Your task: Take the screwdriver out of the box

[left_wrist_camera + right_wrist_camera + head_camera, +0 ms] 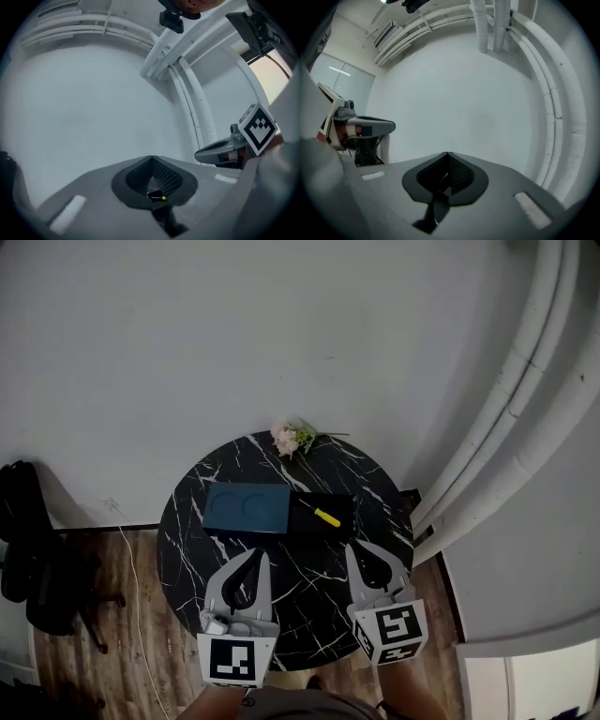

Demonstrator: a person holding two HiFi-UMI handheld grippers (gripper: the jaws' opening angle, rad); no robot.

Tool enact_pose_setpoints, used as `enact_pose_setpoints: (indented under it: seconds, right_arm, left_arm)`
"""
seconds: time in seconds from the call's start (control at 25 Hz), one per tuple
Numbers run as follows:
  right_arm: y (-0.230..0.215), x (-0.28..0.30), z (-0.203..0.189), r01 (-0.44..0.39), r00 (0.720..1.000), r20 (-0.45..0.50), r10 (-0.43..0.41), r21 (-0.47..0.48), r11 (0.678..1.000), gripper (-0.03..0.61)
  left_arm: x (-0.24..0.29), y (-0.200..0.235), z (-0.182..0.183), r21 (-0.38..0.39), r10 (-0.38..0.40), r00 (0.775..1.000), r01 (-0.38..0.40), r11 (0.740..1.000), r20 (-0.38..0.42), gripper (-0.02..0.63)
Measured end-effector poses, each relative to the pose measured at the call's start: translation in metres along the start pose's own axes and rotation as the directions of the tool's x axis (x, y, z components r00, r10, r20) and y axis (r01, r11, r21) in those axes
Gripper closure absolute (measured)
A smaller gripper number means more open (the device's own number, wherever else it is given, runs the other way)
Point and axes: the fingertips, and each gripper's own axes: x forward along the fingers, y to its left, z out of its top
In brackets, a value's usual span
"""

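Nearest: left gripper [260, 555] and right gripper [354, 550], side by side over the near half of a round black marble table [309, 594]. Both point away across the table and stand well apart from each other.

Left jaws: pressed together tip to tip, nothing between them (its own view shows the two sides meeting at a point). Right jaws: the same, closed and empty. Neither gripper touches anything on the table.

Just beyond the tips, mid-table: a shallow open black box [343, 525]. The screwdriver [324, 516] lies inside it, slanted, with the yellow handle at the lower right end and the dark shaft running up to the left. The box sits ahead of the right gripper, near it but apart.

Against the box's left side: a flat teal lid [246, 508] with two round impressions, ahead of the left gripper.

Far edge of the table: a small sprig of pink flowers [292, 438], lying flat with its green stem to the right.

Around the table: wood plank floor [141, 634], with a thin white cable [131, 568] trailing along it to the left. A dark shape [28, 549] sits at the far left (bag or chair, cannot tell).

Farthest: a plain white wall [281, 334], and at the right a bundle of white pipes [525, 409] running up it.
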Motion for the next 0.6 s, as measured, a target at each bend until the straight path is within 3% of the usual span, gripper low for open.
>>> enact_pose_setpoints:
  seconds: [0.28,0.6]
  right_arm:
    - [-0.011,0.045,0.017,0.011,1.000,-0.026,-0.012,-0.039,0.999,0.552]
    - [-0.023,0.067,0.020,0.000,0.998,-0.056,-0.003,-0.056,0.998,0.552]
  left_arm:
    - [0.039,0.034,-0.006,-0.068,0.008,1.000,-0.007,0.998,0.007,0.614]
    - [0.065,0.041,-0.007,-0.076,-0.002,1.000,0.000,0.997,-0.018,0.614]
